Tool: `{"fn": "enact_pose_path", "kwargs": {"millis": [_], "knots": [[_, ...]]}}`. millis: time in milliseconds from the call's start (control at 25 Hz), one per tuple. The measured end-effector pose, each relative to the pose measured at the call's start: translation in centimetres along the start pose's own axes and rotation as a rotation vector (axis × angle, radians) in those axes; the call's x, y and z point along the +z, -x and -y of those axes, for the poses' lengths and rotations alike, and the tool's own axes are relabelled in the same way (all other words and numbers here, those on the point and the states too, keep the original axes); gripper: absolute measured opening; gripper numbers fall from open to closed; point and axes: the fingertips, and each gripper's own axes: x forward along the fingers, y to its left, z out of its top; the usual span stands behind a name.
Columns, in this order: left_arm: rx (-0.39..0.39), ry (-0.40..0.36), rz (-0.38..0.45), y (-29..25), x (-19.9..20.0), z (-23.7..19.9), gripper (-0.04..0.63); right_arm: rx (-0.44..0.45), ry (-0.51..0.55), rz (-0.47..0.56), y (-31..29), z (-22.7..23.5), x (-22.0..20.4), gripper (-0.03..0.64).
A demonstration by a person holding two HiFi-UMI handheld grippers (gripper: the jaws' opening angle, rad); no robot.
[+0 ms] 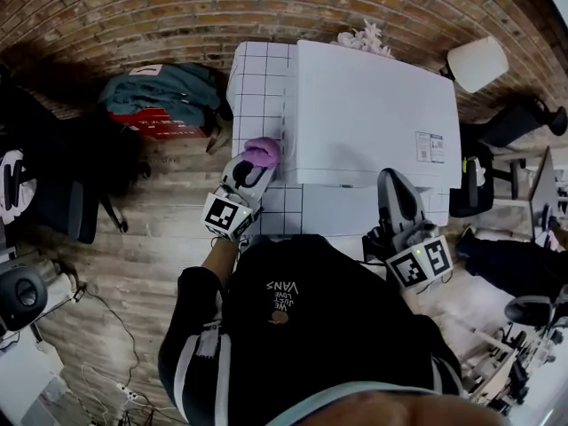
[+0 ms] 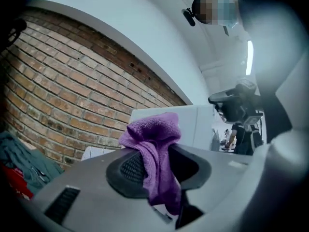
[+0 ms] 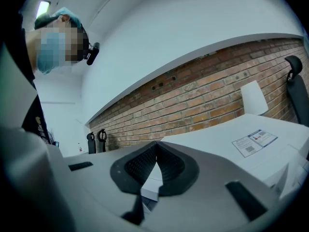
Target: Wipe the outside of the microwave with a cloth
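My black shirt [image 1: 302, 327] fills the bottom of the head view, both arms reaching forward from it. Left gripper [image 1: 253, 169] pinches a purple cloth [image 1: 262, 152]; in the left gripper view the cloth [image 2: 155, 144] sits bunched above the jaws and hangs down between them, and the left gripper [image 2: 154, 170] is clamped on it. The cloth is at the left side of the white microwave [image 1: 373, 114], near its front corner; I cannot tell whether it touches the wall of the microwave [image 2: 200, 122]. Right gripper [image 1: 392, 180] is at the front right of the microwave, above its front edge. In the right gripper view the right gripper [image 3: 157, 151] has its jaws together at the tips, nothing between them, with the microwave's top [image 3: 227, 139] and its printed sticker [image 3: 255, 142] just beyond. The microwave stands on a white gridded table [image 1: 257, 78] against a brick wall [image 1: 177, 7]. A heap of teal clothes [image 1: 169, 89] lies on the floor to the left.
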Motion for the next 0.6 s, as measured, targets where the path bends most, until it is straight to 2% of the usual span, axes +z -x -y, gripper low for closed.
{"fn": "enact_pose_path", "kwargs": {"millis": [280,600], "knots": [[-0.043,0.03,-0.029,1.4,-2.4,3.1,0.129,-0.017,0.008,-0.004,0.7,-0.8,-0.4,-0.001],[-0.035,0.025,-0.019,-2.4,-2.0,-0.7,0.129,-0.09,0.011,0.008,2.5,0.5,-0.2,-0.001]]}}
